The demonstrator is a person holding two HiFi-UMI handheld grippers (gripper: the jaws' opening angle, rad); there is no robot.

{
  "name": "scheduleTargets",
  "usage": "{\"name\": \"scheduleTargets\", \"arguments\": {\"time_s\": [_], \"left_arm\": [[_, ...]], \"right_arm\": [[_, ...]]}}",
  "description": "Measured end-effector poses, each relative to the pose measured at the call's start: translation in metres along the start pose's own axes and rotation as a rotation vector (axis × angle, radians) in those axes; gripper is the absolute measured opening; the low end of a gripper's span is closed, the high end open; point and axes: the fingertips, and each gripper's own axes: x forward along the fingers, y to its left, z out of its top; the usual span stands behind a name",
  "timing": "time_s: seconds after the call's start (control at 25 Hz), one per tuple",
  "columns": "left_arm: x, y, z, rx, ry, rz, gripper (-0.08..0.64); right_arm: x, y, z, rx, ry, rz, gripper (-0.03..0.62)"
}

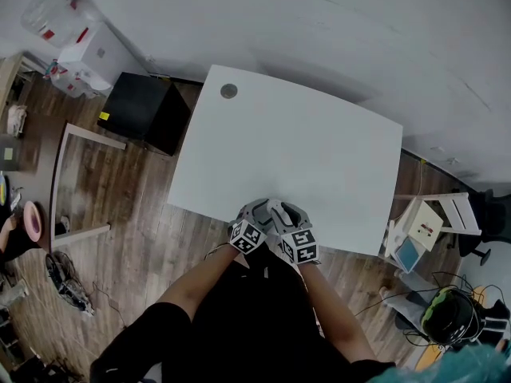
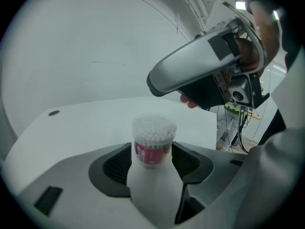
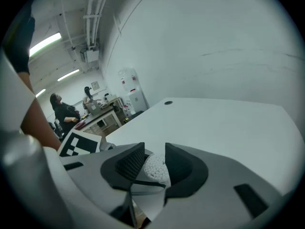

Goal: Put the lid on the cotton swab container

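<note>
Clear plastic, apparently the lid [image 2: 153,127], already capped the cotton swab container [image 2: 152,149], which the left gripper [image 2: 151,157] clenched at the near edge of the table [image 1: 319,150]. The right gripper [image 3: 152,166] hovered just above it, jaws apart and holding nothing. Little seemed left to do.

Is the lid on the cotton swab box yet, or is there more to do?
Nearly done, it seems. Done: a clear lid looks seated over the swab tips, though I can't be sure. In hand: the left gripper clamps the cotton swab container in its jaws. The right gripper hovers above, jaws open, holding nothing. Left: likely just checking the lid is snug and setting the container down.
</note>
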Motion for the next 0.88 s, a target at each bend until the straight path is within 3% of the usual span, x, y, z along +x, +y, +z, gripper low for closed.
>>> {"name": "scheduleTargets", "arguments": {"time_s": [0.12,0.36,0.48,0.68,0.8,0.88], "left_arm": [[-0.006,0.002,0.000,0.003,-0.010,-0.003,0.256],[-0.042,-0.016,0.001,0.013,-0.048,-0.039,0.262],[-0.073,-0.028,0.015,-0.046,-0.118,-0.053,0.262],[-0.144,-0.045,0.049,-0.287,-0.300,-0.118,0.261],[-0.186,-0.049,0.063,-0.287,-0.327,-0.092,0.245],[-0.213,-0.048,0.064,-0.270,-0.328,-0.028,0.172]], "right_arm": [[-0.011,-0.001,0.011,0.072,-0.044,-0.003,0.130],[-0.038,0.011,0.014,0.045,-0.090,-0.025,0.141],[-0.060,0.015,0.016,0.057,-0.147,-0.082,0.141],[-0.105,0.054,0.023,0.087,-0.244,-0.137,0.141],[-0.128,0.083,0.031,0.045,-0.293,-0.184,0.141],[-0.143,0.102,0.032,0.005,-0.314,-0.218,0.141]]}}
